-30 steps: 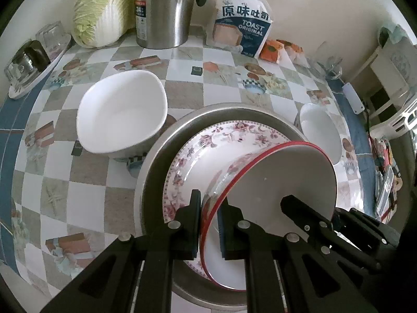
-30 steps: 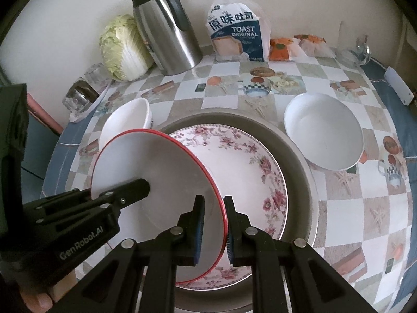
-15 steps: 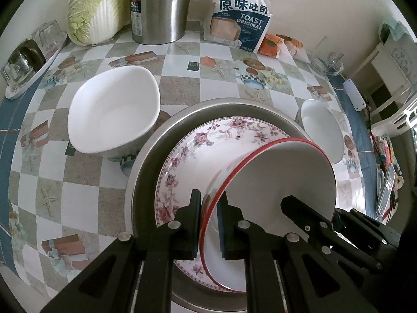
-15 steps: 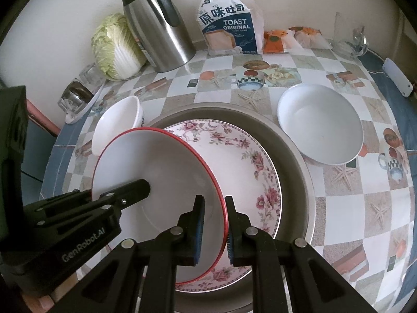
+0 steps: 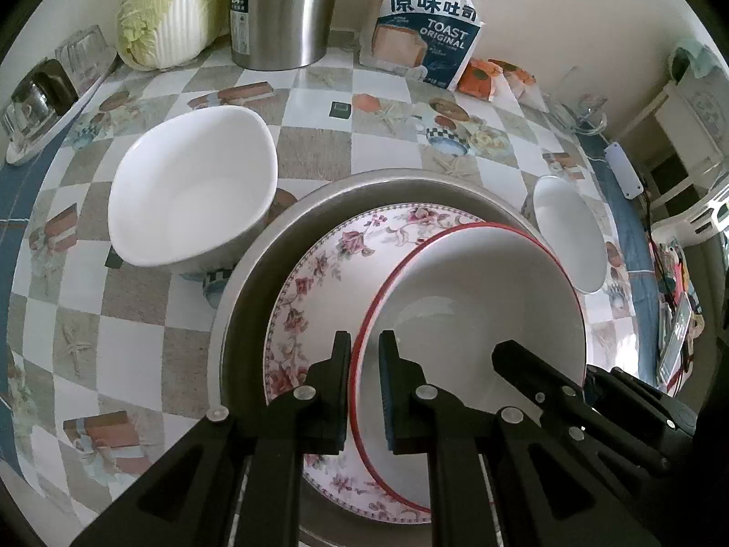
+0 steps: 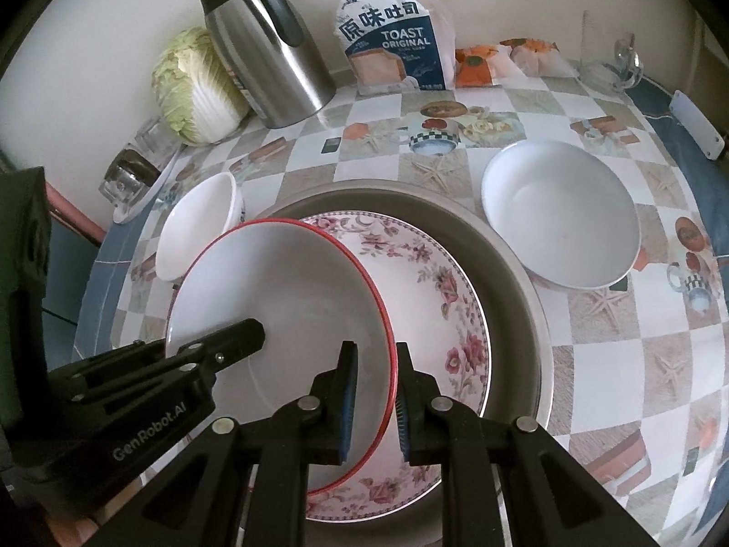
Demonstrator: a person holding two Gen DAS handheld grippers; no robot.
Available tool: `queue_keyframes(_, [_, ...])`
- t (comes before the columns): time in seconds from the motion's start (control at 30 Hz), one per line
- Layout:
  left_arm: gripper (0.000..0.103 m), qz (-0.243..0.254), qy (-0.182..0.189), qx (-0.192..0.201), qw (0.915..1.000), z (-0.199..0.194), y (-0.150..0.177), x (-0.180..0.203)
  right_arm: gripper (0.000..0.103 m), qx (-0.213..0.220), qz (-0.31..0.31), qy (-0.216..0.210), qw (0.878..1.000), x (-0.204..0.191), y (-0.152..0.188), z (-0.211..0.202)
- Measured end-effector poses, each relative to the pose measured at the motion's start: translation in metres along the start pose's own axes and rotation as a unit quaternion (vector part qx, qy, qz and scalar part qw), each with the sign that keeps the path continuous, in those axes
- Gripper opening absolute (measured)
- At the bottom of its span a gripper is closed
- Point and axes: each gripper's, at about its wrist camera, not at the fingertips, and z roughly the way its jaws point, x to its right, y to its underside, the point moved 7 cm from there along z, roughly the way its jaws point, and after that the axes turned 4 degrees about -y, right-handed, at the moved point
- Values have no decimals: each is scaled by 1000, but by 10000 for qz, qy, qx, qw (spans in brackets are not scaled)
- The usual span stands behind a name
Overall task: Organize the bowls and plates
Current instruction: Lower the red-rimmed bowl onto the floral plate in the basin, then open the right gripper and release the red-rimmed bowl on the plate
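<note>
A white bowl with a red rim lies in the flowered plate, which sits in a round metal basin. My left gripper is shut on the bowl's left rim, and one of its fingers shows in the right wrist view. My right gripper is shut on the opposite rim. A deep white bowl stands left of the basin. On the basin's right is a shallow white bowl.
Along the wall stand a cabbage, a steel jug, a toast bag and orange packets. Glasses on a small tray are at the far left. A glass mug and a white strip are at the right.
The red-rimmed bowl has tipped flatter and settled lower into the flowered plate. Both grippers keep their hold on its rim and have barely shifted.
</note>
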Motion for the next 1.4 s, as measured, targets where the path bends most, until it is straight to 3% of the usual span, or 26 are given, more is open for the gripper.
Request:
queue_keyframes(1.3, [11, -193, 210, -49, 9996, 9, -2, -1, 20, 60, 189, -125, 9997, 6, -9, 4])
queue_keyframes(1.4, [15, -209, 236, -35, 9995, 8, -2, -1, 20, 58, 217, -138, 9997, 6, -8, 4])
